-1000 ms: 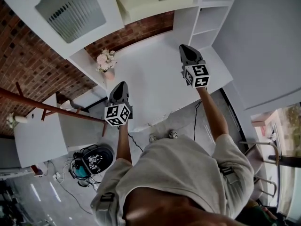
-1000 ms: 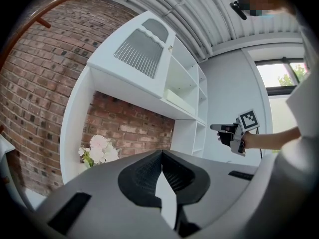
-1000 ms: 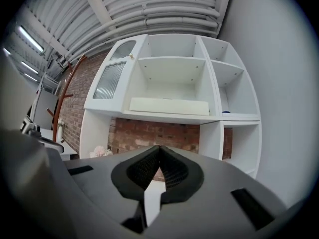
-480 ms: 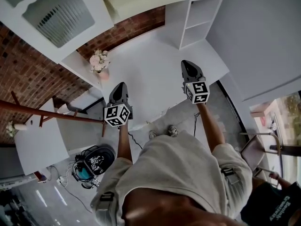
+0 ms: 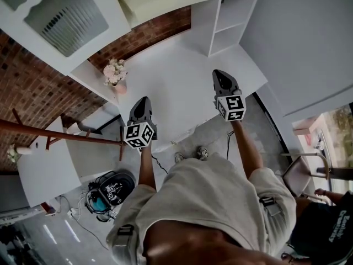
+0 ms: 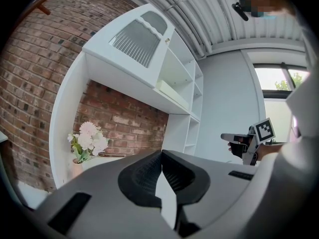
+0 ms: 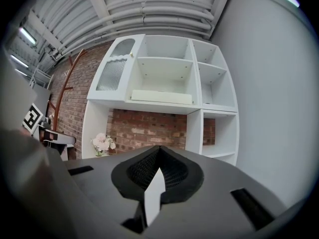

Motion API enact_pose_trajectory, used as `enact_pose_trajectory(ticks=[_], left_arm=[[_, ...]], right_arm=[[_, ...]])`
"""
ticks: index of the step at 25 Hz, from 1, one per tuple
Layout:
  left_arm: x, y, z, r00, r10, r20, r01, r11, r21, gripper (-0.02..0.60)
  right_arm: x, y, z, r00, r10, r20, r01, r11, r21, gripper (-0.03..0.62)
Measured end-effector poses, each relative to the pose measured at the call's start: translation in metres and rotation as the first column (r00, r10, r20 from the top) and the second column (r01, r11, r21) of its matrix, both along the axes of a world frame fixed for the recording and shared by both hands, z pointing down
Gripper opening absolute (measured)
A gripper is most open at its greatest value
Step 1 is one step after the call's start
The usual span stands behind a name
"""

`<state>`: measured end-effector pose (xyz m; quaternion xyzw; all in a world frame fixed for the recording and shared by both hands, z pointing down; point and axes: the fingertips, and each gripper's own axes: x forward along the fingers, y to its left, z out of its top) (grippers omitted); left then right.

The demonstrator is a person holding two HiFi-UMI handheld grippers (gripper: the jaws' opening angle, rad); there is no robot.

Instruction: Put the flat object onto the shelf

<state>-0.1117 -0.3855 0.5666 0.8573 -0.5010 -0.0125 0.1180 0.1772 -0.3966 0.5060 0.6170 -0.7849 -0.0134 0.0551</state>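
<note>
Above one white counter (image 5: 176, 93), left tool (image 5: 142, 101) and right tool (image 5: 219, 74) both hang clenched, empty, near one flower vase (image 5: 115, 74).

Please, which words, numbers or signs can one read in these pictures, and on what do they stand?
No text is readable.
The cubes on left gripper and right gripper: square marker patterns, no letters.
Pale print on a bystander's dark shirt: too blurred.

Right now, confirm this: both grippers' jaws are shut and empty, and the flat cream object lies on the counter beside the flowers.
Not quite. The flat cream object lies on the shelf above the brick recess, not on the counter beside the flowers; the right gripper view shows it. The left gripper and right gripper do have shut, empty jaws.
</note>
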Motion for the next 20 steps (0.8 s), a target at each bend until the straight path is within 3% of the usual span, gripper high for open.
enact_pose_trajectory(ticks=[20], left_arm=[[-0.0028, -0.0002, -0.0063, 1.0, -0.001, 0.004, 0.001, 1.0, 0.012, 0.015]], right_arm=[[-0.0064, -0.0051, -0.006, 1.0, -0.012, -0.011, 0.012, 1.0, 0.006, 0.026]])
